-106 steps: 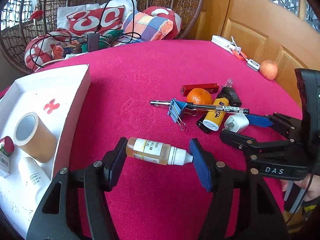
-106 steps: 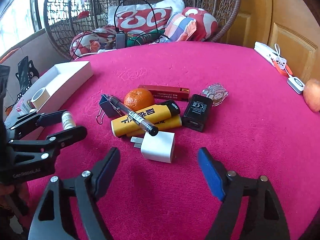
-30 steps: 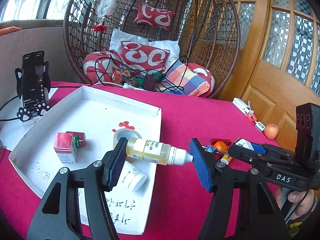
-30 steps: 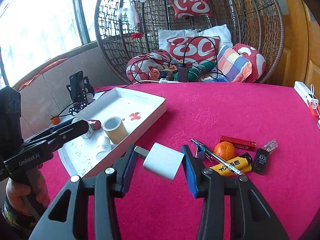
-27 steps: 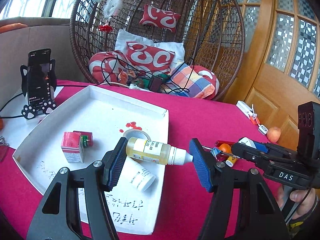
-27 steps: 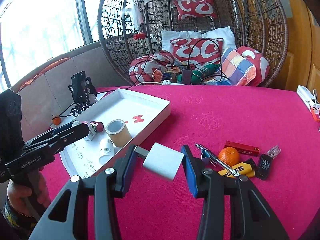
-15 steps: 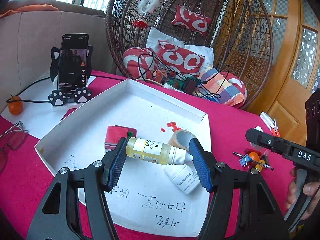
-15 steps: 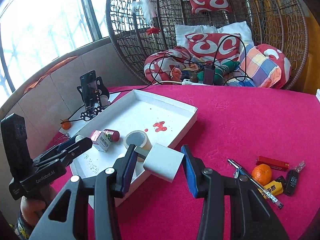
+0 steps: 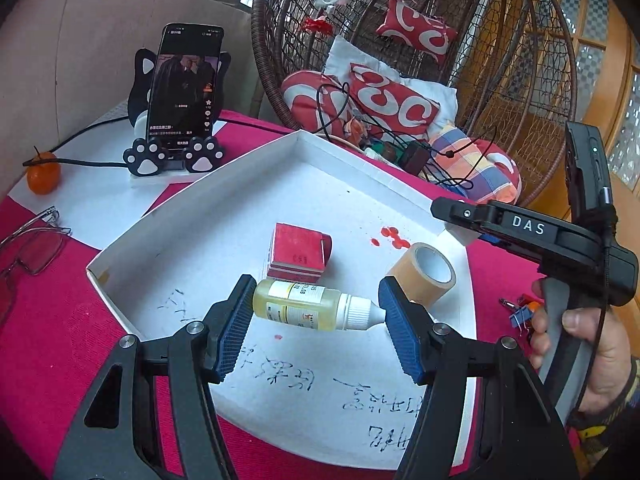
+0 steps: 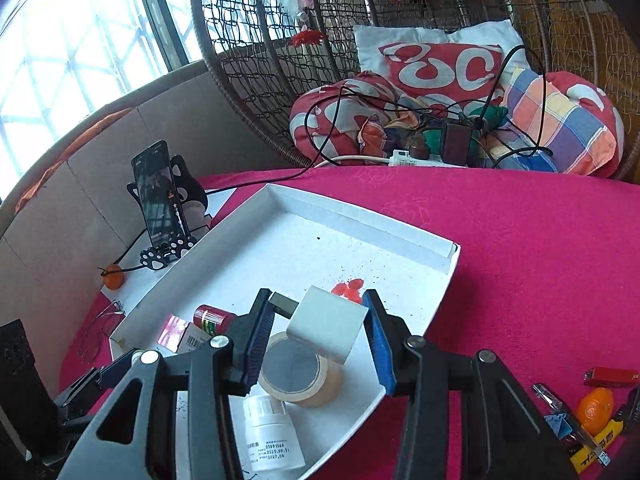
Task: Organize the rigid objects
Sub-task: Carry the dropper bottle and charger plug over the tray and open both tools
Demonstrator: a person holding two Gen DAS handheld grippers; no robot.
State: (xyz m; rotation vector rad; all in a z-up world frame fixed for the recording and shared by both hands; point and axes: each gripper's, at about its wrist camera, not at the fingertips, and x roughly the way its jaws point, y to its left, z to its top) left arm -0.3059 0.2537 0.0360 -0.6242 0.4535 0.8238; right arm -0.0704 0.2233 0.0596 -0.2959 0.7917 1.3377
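A dropper bottle [image 9: 316, 306] of yellowish liquid is held crosswise by the left gripper [image 9: 318, 318], clamped end to end over the white tray [image 9: 224, 184]. A white charger plug [image 10: 326, 324] is pinched in the right gripper [image 10: 316, 334], also above the tray, over the tape roll [image 10: 300, 374].

The task is judged partly done. Four things are already counted in the tray: one red box [image 9: 298, 252], one small red bottle [image 10: 212, 316], one tape roll and one white pill bottle [image 10: 270, 432]. Two held items are not yet set down. On the magenta cloth to the right, a red bar [image 10: 610, 376], a pen [image 10: 568, 418], a blue binder clip [image 10: 558, 424], a tangerine [image 10: 596, 404] and a yellow item are left.
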